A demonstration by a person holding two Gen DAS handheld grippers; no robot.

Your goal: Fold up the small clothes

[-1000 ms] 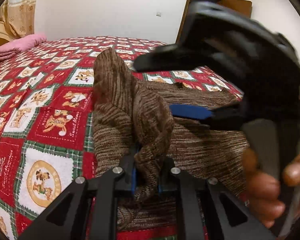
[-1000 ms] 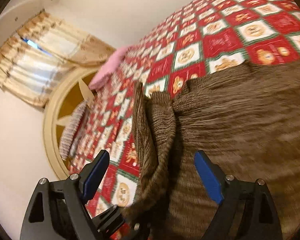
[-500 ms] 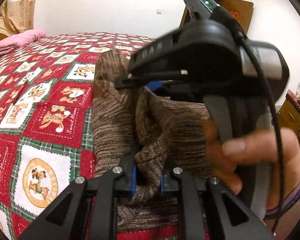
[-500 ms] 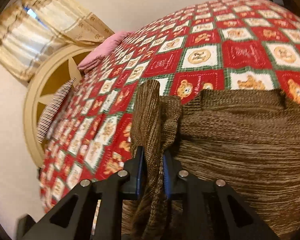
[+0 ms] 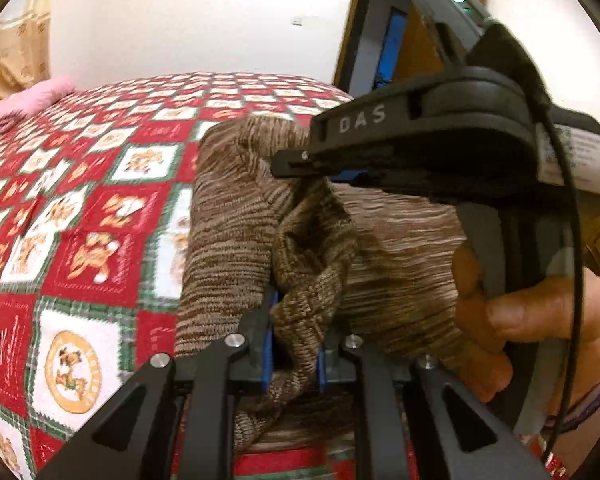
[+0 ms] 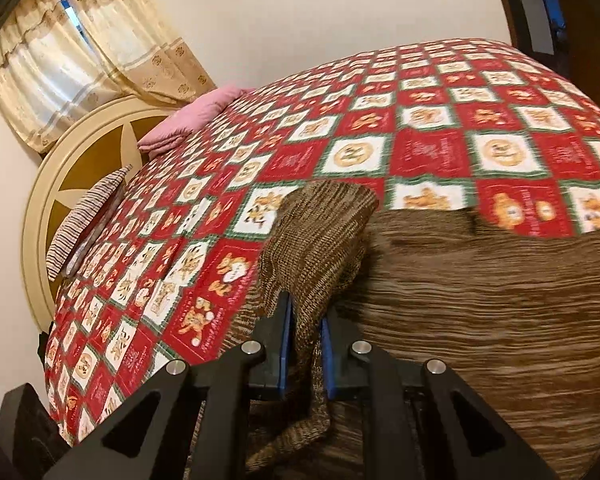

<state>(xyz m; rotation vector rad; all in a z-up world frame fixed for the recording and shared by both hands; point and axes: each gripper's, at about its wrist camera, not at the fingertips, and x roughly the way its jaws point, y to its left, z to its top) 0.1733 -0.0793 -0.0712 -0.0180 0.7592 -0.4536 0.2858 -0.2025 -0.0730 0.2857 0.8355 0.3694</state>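
Through the left wrist camera we see our left gripper (image 5: 294, 344) clamped on a bunched fold of the brown knit sweater (image 5: 236, 240), the blue pads pressing the knit from both sides; the rest of the sweater lies spread on the red patchwork bedspread (image 5: 92, 216), rising from the fingers toward the far side of the bed; our right gripper (image 5: 320, 168) crosses above the sweater, its body lettered "DAS", its tips at a raised ridge of the knit, though from here we cannot tell how its fingers stand; our right hand (image 5: 512, 320) wraps its handle, right of the sweater; a pink pillow (image 5: 24, 104) sits at the bedspread's far left edge. Through the right wrist camera we see the right gripper (image 6: 305, 348) closed on a raised fold of the sweater (image 6: 480, 300), knit pinched between the blue pads; the sweater's body spreads right of that fold over the bedspread (image 6: 420, 120); left of the bedspread stand a cream round headboard (image 6: 80, 152), a striped cushion (image 6: 84, 216) and the pink pillow (image 6: 196, 116), with curtains (image 6: 84, 52) above the headboard.
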